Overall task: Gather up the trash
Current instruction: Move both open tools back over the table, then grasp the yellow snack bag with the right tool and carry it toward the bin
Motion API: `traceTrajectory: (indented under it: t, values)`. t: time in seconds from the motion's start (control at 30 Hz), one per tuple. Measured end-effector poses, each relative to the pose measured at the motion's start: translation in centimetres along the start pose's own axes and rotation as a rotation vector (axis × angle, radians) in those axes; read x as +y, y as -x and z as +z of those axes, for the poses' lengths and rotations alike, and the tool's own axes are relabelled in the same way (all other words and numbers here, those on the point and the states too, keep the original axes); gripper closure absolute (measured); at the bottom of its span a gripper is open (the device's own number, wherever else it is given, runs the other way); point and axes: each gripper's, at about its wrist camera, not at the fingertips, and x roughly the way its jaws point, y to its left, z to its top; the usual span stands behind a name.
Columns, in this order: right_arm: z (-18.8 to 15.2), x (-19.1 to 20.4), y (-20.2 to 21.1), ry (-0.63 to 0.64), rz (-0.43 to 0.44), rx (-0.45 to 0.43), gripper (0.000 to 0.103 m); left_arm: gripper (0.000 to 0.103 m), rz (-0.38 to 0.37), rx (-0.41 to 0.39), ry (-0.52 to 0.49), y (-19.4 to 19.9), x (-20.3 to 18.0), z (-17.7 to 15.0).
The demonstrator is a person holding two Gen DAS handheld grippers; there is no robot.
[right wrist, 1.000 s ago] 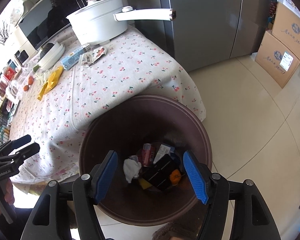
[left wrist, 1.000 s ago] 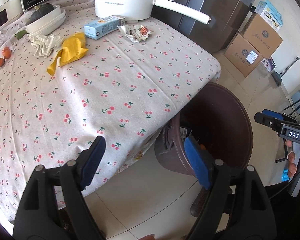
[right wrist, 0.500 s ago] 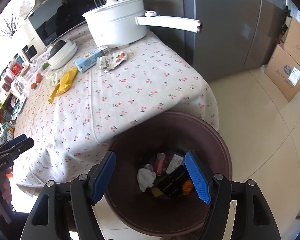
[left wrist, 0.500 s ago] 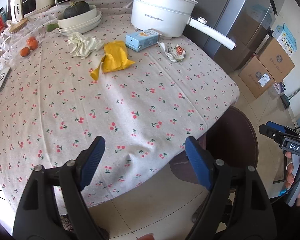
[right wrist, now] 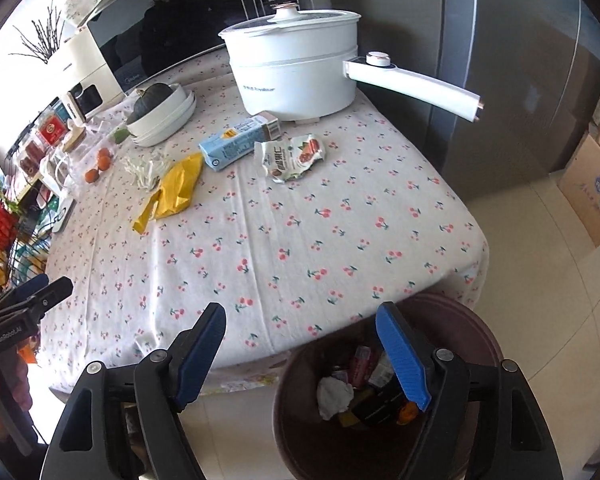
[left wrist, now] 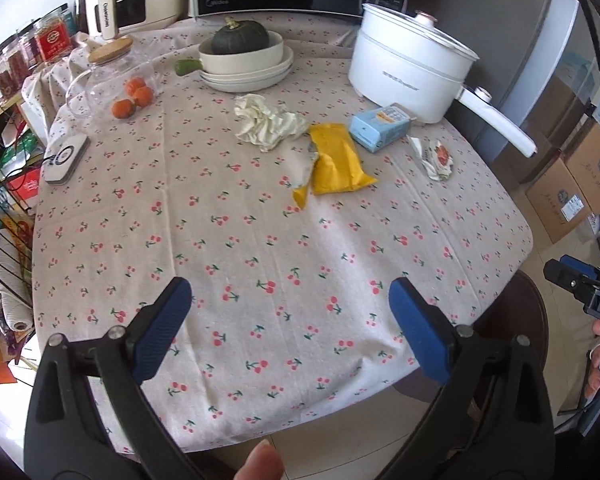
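Left gripper (left wrist: 288, 308): jaws spread wide, nothing between them; low in the left wrist view, above the near stretch of the tabletop (left wrist: 260, 248).
Right gripper (right wrist: 302, 350): jaws released and empty; low in the right wrist view, straddling the tabletop's near edge and the bin.
Trash bin (right wrist: 484, 332): dark brown, round, on the floor at lower right of the right wrist view, partly tucked under the tabletop's corner; right blue pad (right wrist: 400, 356) over its opening.
Bin contents: white crumpled tissue (right wrist: 334, 396), dark and coloured packaging beside it; details too small to tell.
Yellow wrapper (left wrist: 334, 162): flat on the tabletop, upper centre of the left wrist view, well beyond the left jaws.
Crumpled white paper (left wrist: 266, 122): just left of the yellow wrapper, touching or nearly so.
Blue carton (left wrist: 380, 128): lying on its side, right of the yellow wrapper, close to the white pot (left wrist: 408, 64).
Snack packet (right wrist: 292, 156): crumpled, just right of the blue carton, centre top of the right wrist view, well apart from the right jaws.
Bowl with squash (left wrist: 242, 46): far side of the tabletop, upper centre.
Oranges (left wrist: 134, 96): upper left, behind a glass jar.
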Motion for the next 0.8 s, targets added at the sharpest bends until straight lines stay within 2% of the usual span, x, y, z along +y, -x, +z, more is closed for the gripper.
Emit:
traceTrajectory:
  t: [0.17, 0.33, 0.5, 0.7, 0.8]
  values:
    - [2.8, 2.8, -2.6, 0.0, 0.016, 0.011, 0.02, 0.002, 0.063, 0.025, 0.059, -1.7, 2.2, 1.2]
    - [5.3, 5.6, -6.2, -0.032, 0.041, 0.028, 0.02, 0.002, 0.127, 0.08, 0.176, -2.6, 5.0, 2.3]
    - [7.6, 9.2, -10.2, -0.069, 0.1, 0.058, 0.02, 0.002, 0.144, 0.085, 0.296, -2.8, 7.8, 2.5]
    - [9.5, 14.4, -14.3, 0.014, 0.124, 0.047, 0.02, 0.002, 0.15, 0.119, 0.316, -3.3, 9.4, 1.9]
    - [9.7, 16.5, -16.9, 0.063, 0.082, 0.068, 0.02, 0.002, 0.15, 0.11, 0.328, -2.8, 10.3, 1.9]
